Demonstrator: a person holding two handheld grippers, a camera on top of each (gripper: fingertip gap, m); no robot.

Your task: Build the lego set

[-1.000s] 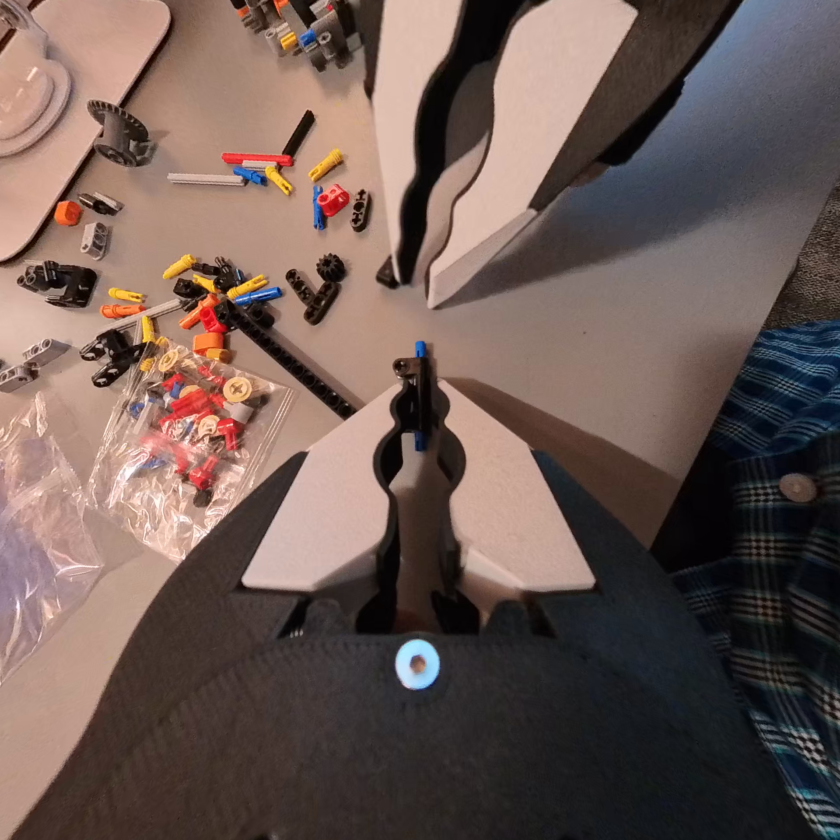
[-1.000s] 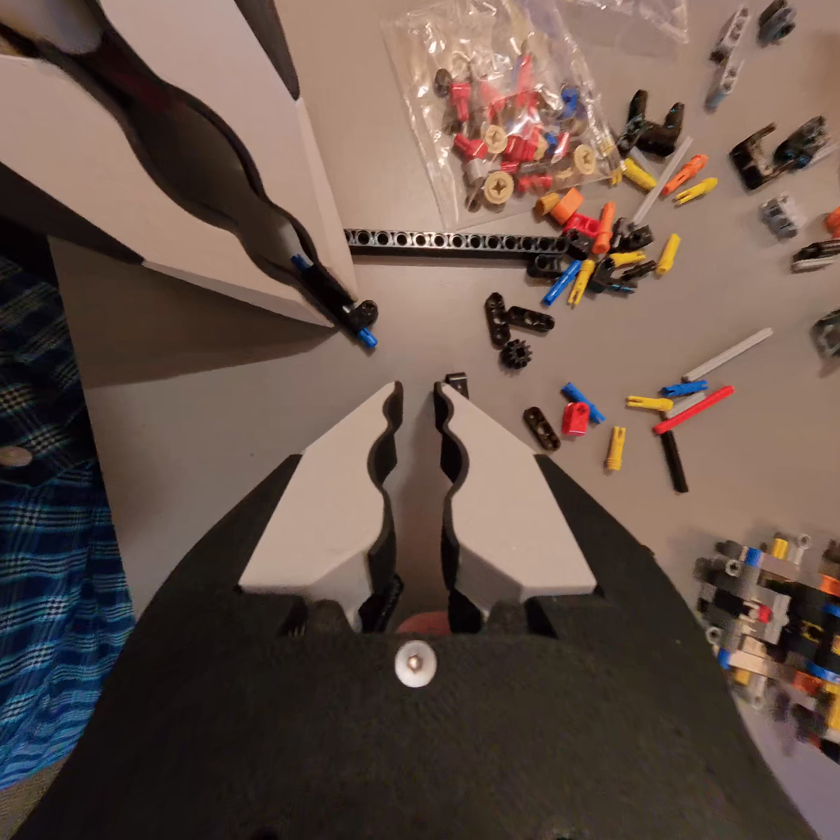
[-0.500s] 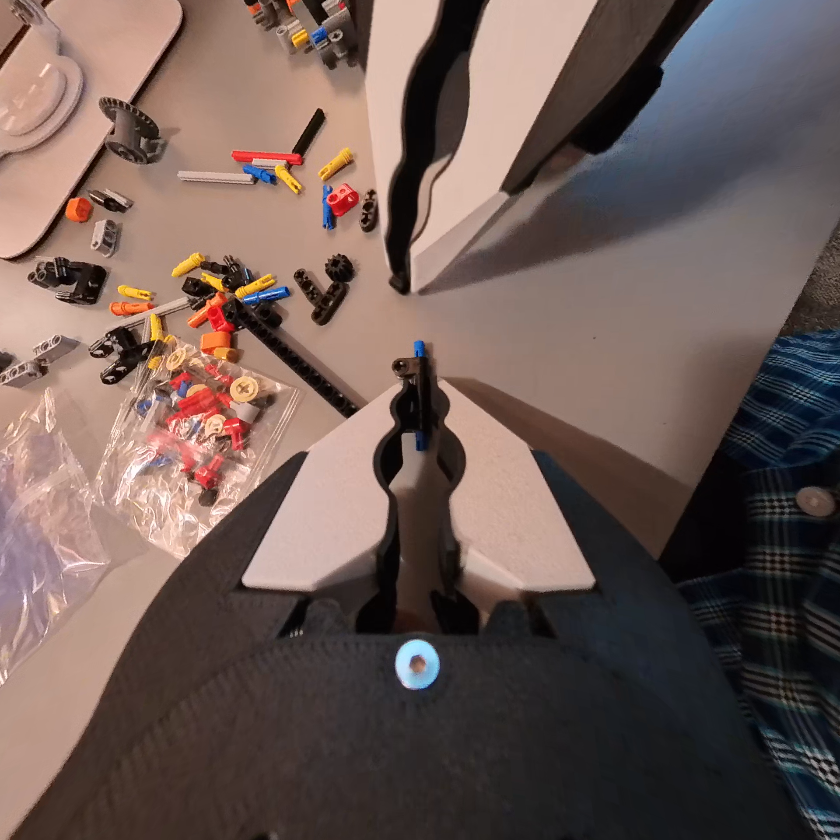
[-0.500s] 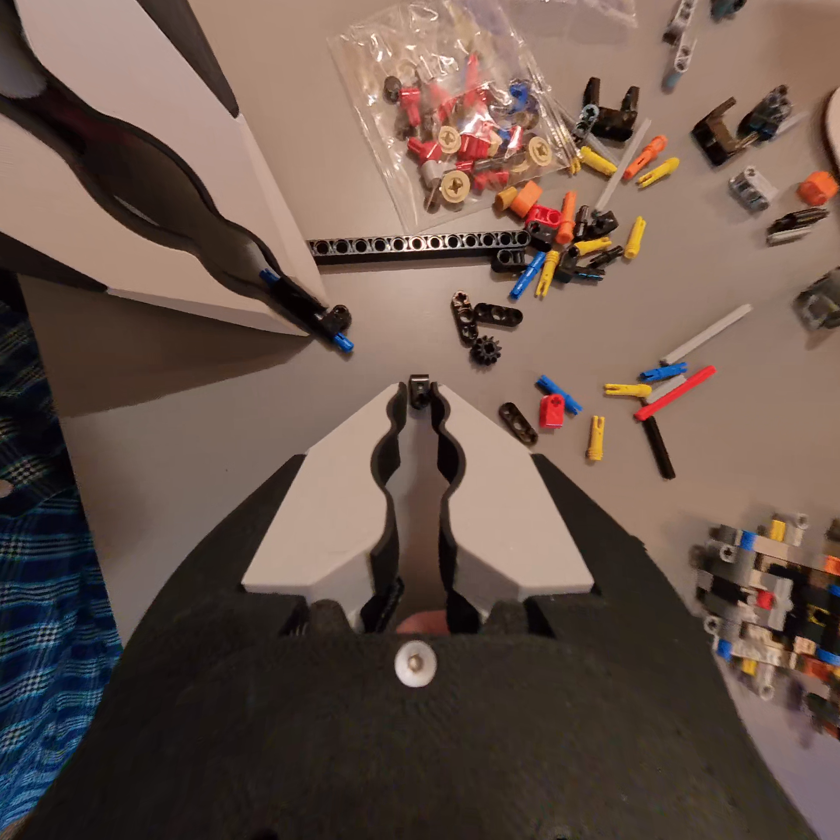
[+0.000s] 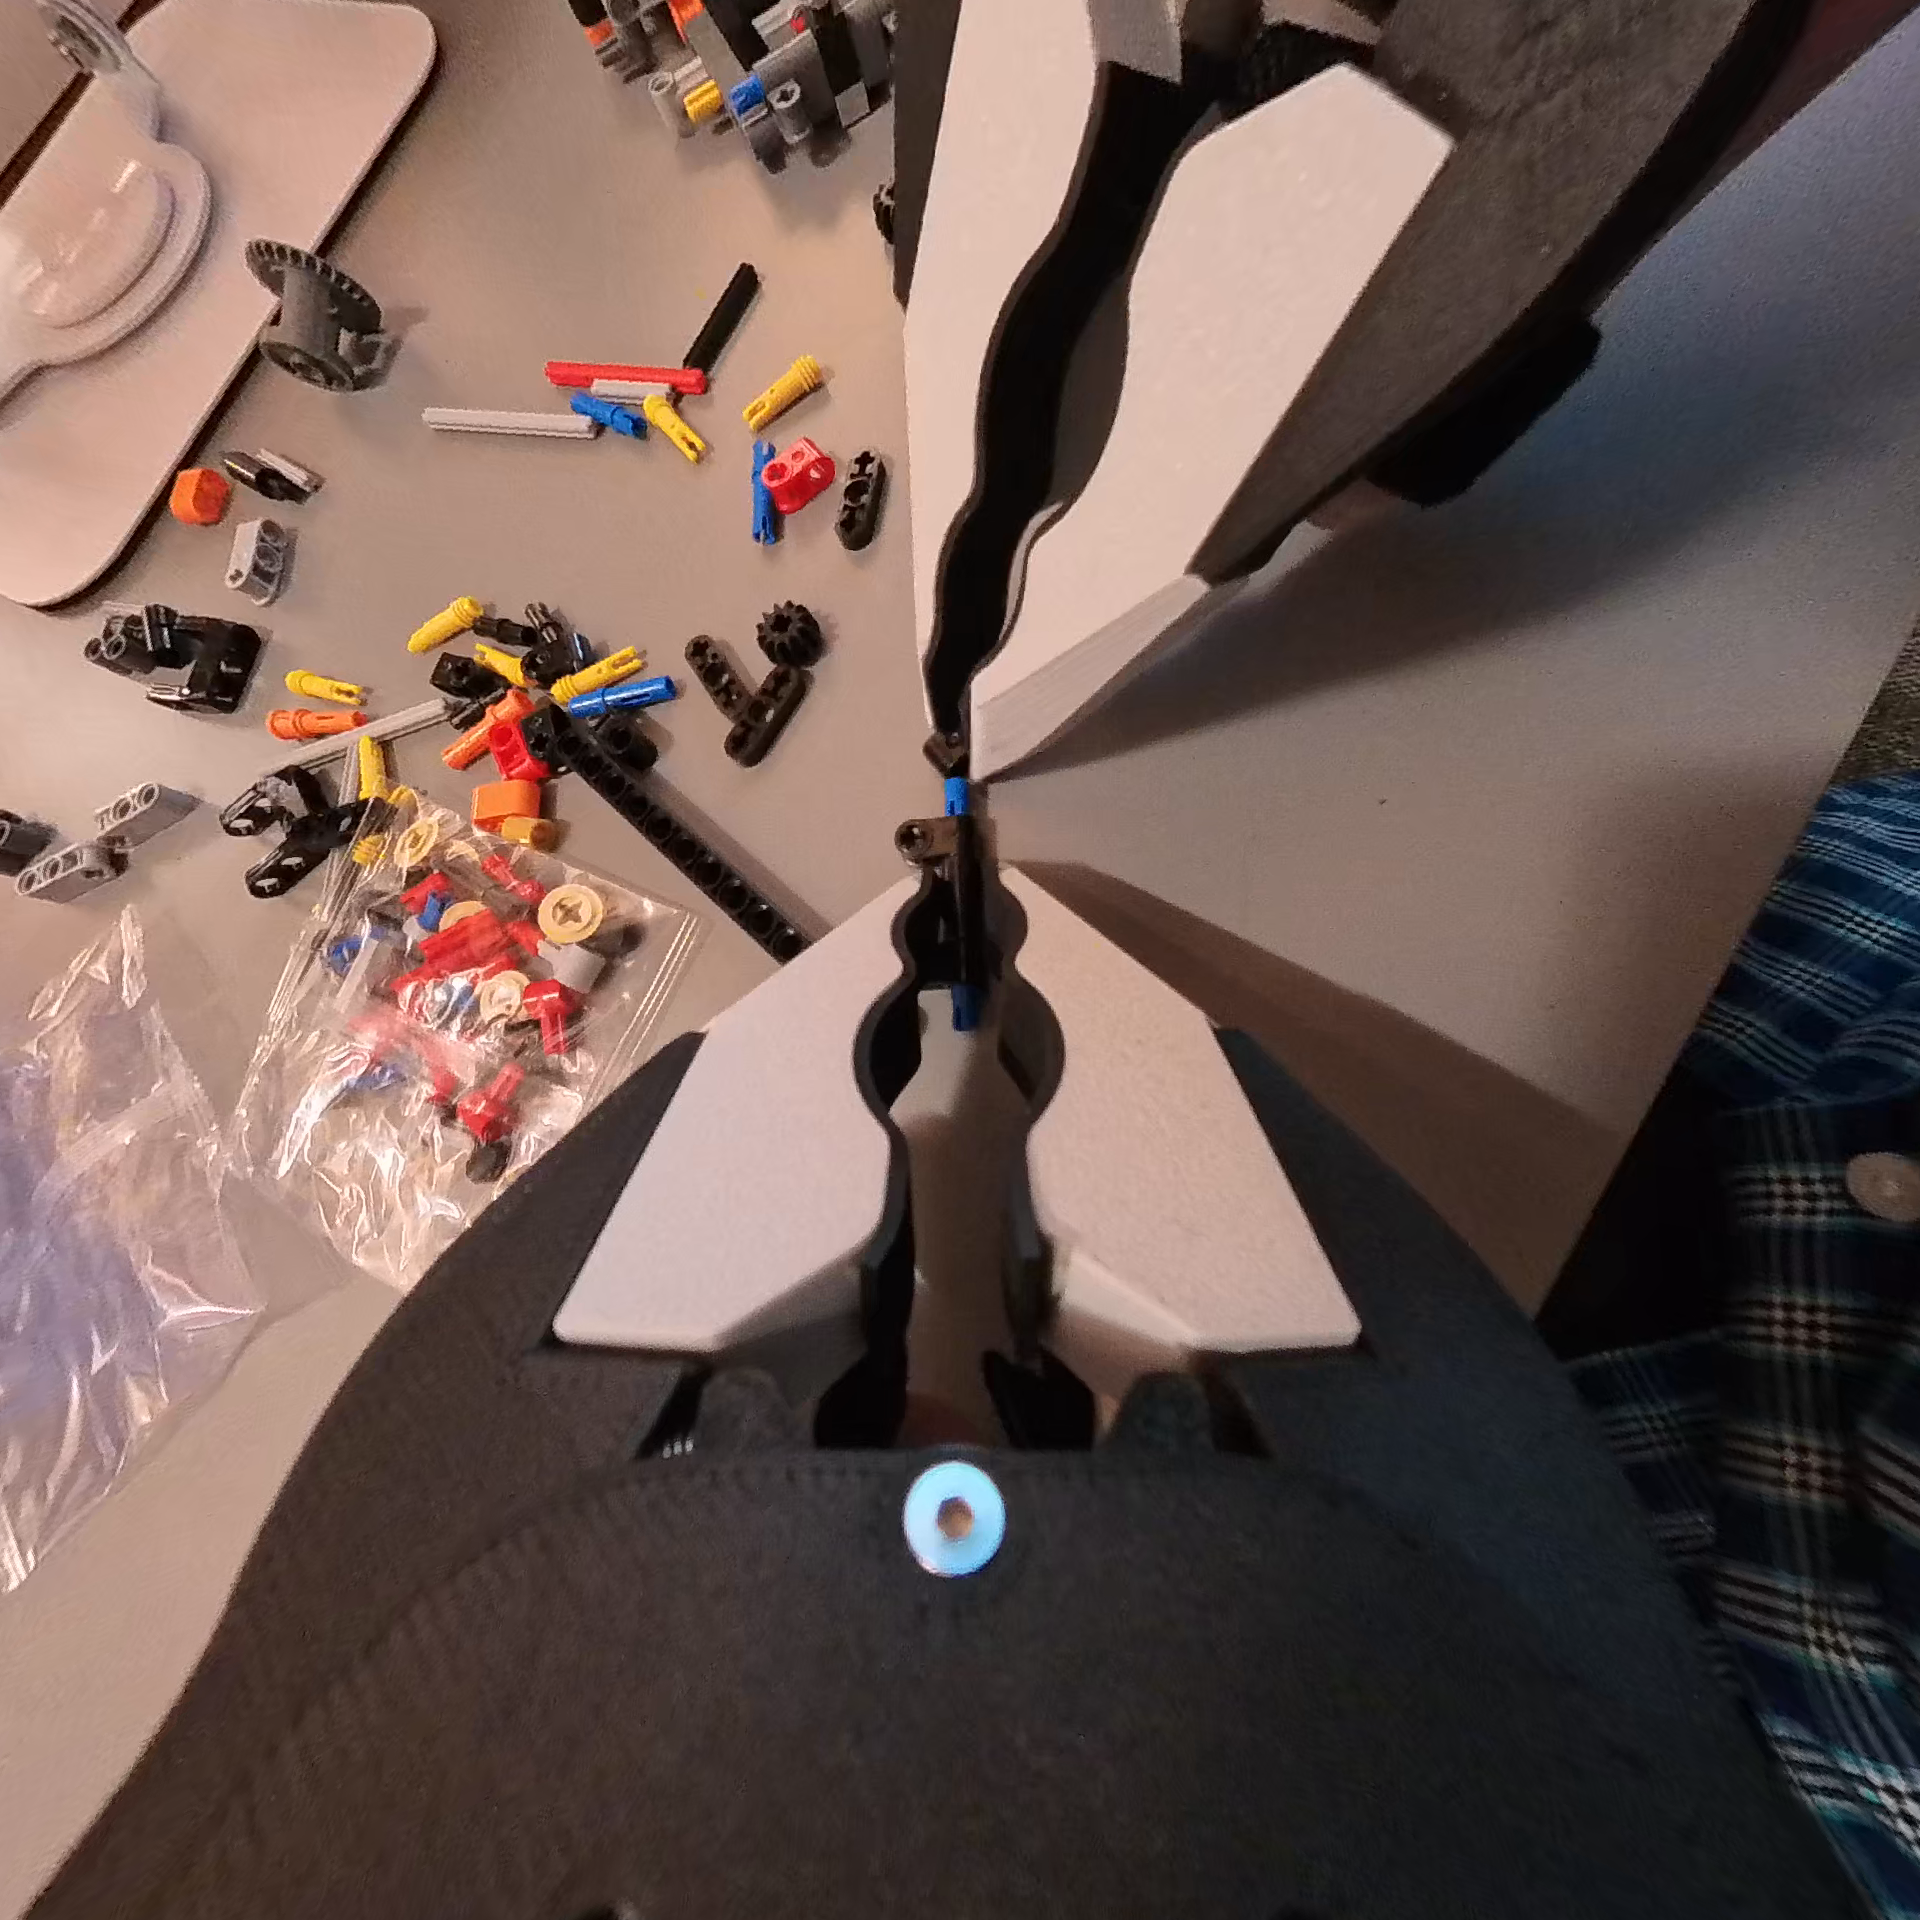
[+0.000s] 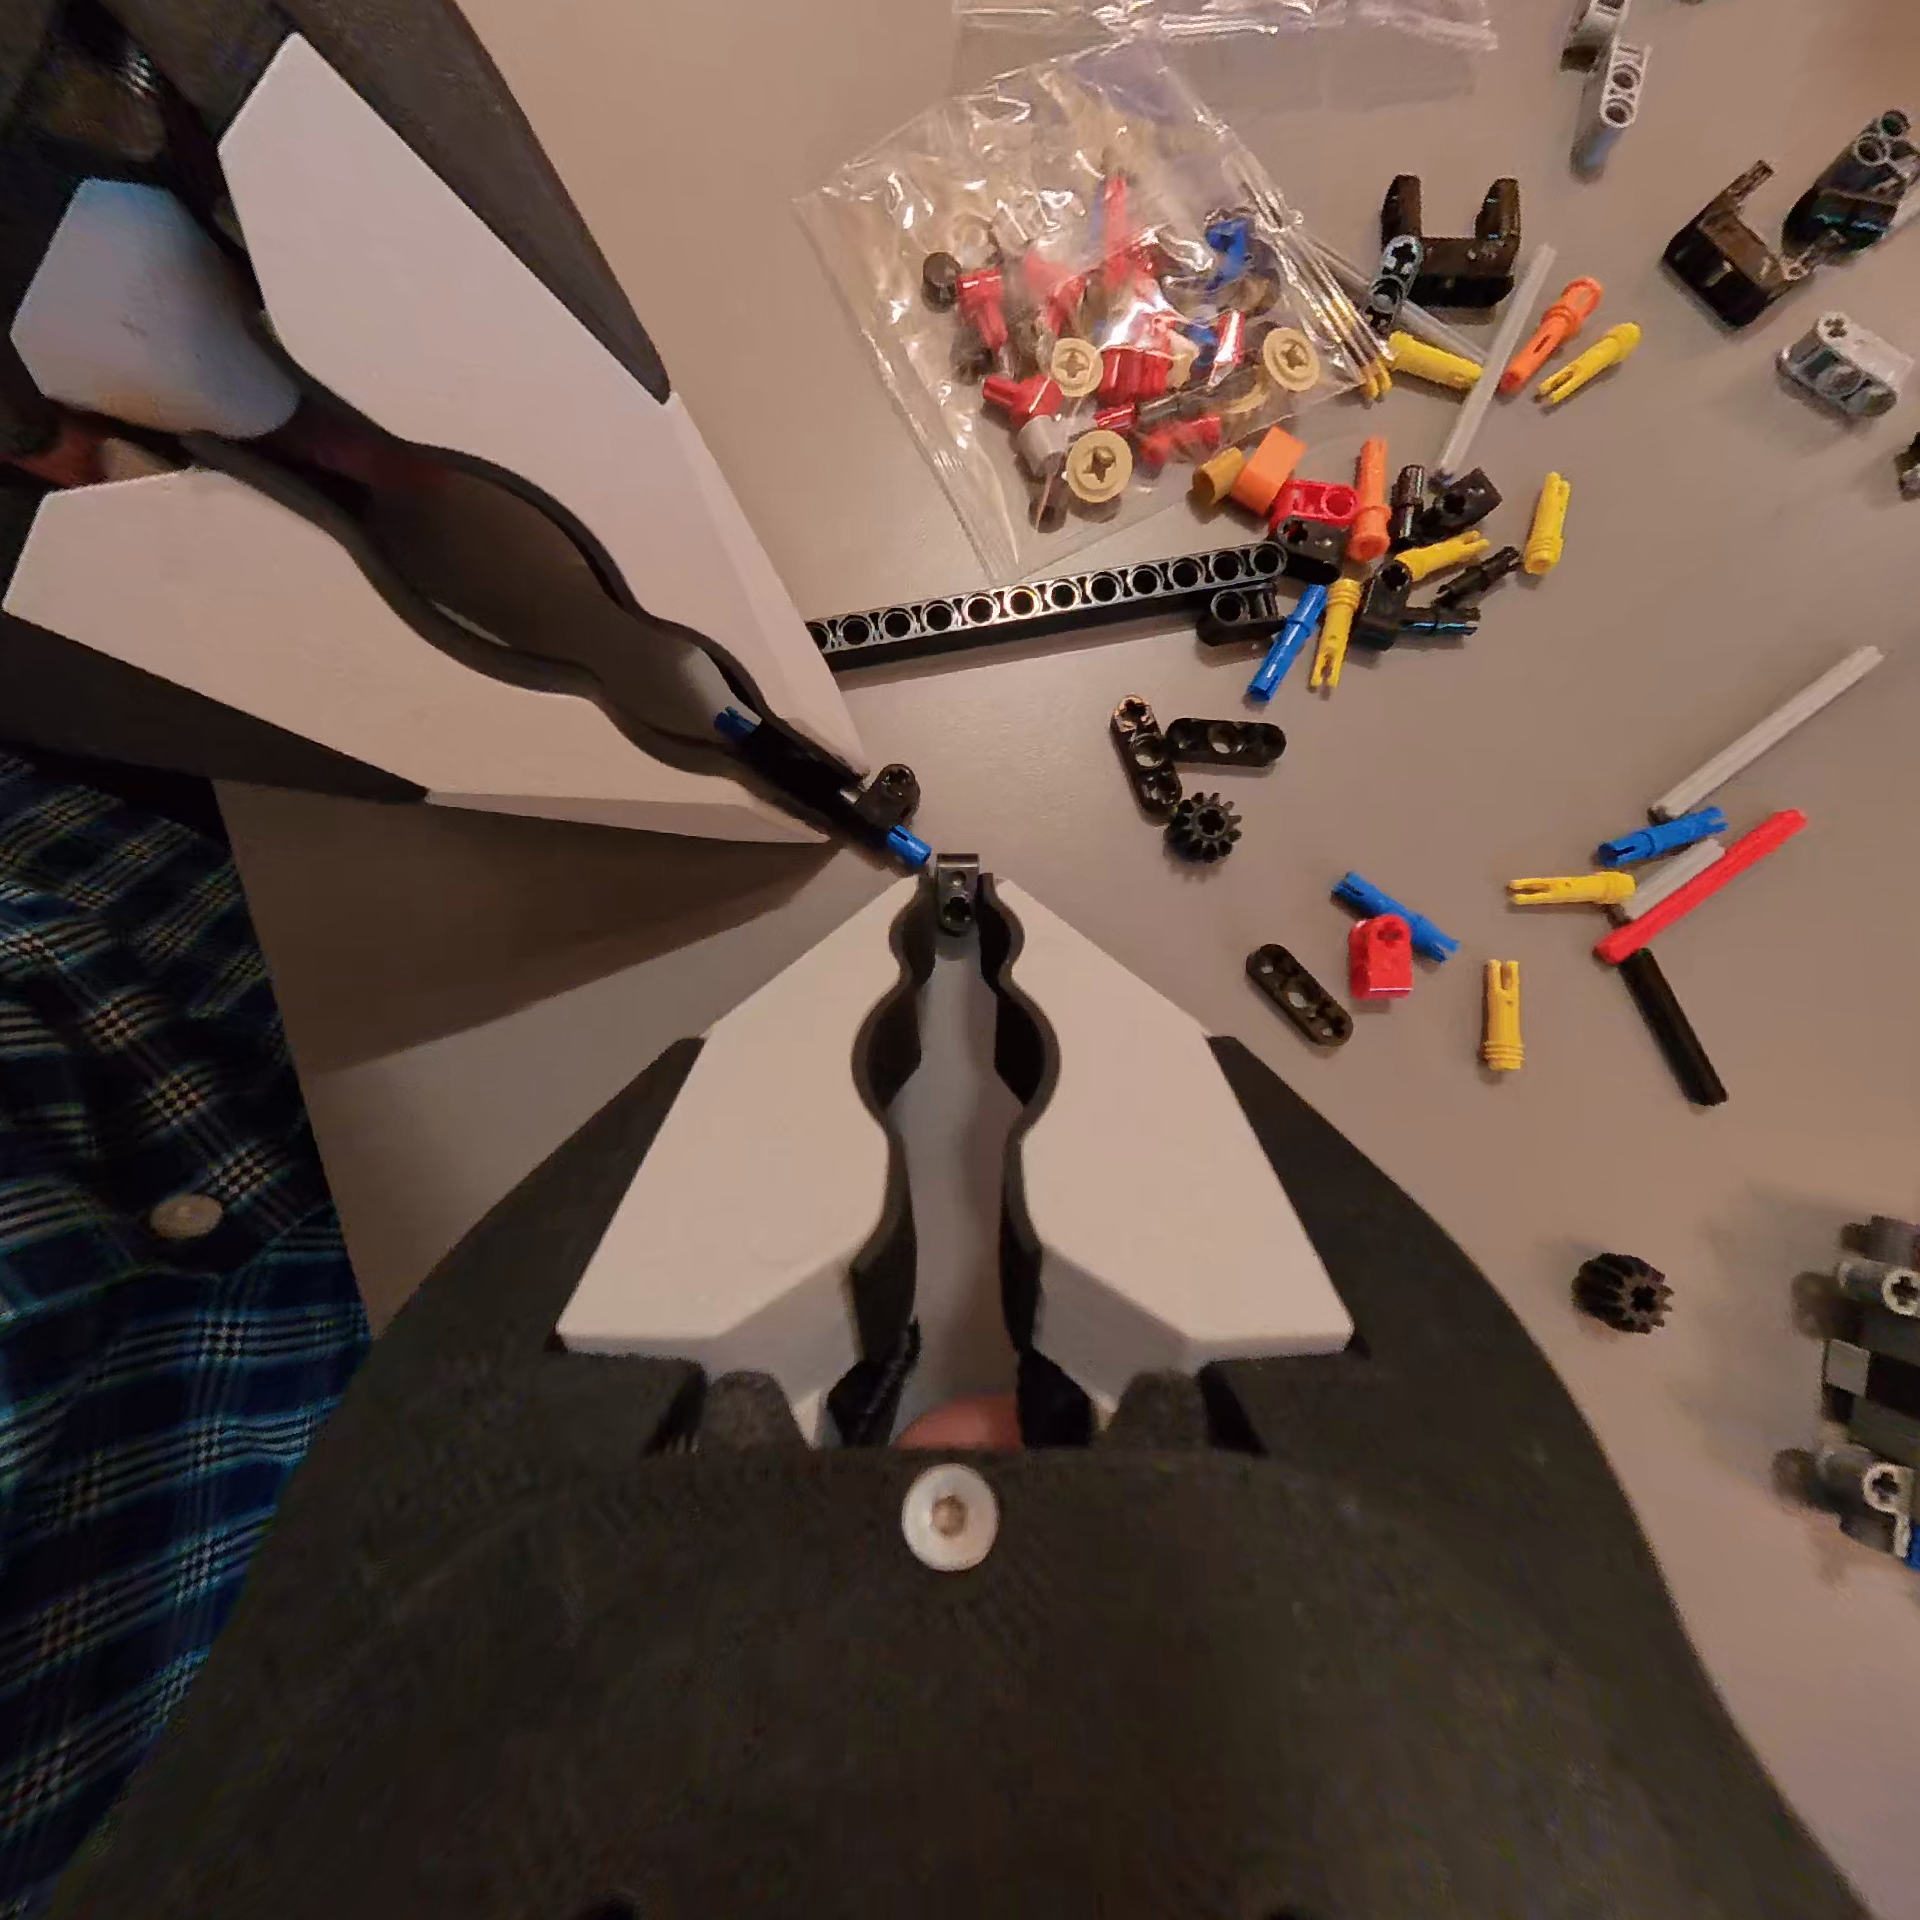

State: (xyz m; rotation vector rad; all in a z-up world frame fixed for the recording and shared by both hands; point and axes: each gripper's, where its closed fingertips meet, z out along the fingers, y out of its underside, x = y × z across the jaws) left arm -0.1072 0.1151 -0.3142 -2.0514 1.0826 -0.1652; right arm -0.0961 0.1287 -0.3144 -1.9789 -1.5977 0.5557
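My left gripper (image 5: 956,883) is shut on a small black piece with a blue pin (image 5: 956,798) sticking out of its tip. It also shows in the right wrist view (image 6: 847,805) at the left. My right gripper (image 6: 956,888) is shut on a small black connector (image 6: 956,891) with holes. In the left wrist view the right gripper (image 5: 951,743) comes down from the top. The blue pin's tip (image 6: 909,847) sits right by the black connector, almost touching. Both are held a little above the grey table (image 5: 1351,727).
Loose pins, axles and beams lie scattered (image 5: 582,675), with a long black beam (image 6: 1039,608), a clear bag of parts (image 6: 1081,343), a black gear (image 6: 1621,1294) and a part-built model (image 6: 1870,1382). A grey board (image 5: 208,260) is far left. A person's plaid shirt (image 5: 1818,1247) borders the table edge. Both grippers' tips are close together, under 4 cm apart. About 12 centimeters separates my right fingertips from the black gear (image 6: 1621,1294).
My right gripper closed on the small black connector, lifted it and moved it toward my left gripper. The two held pieces are now tip to tip.
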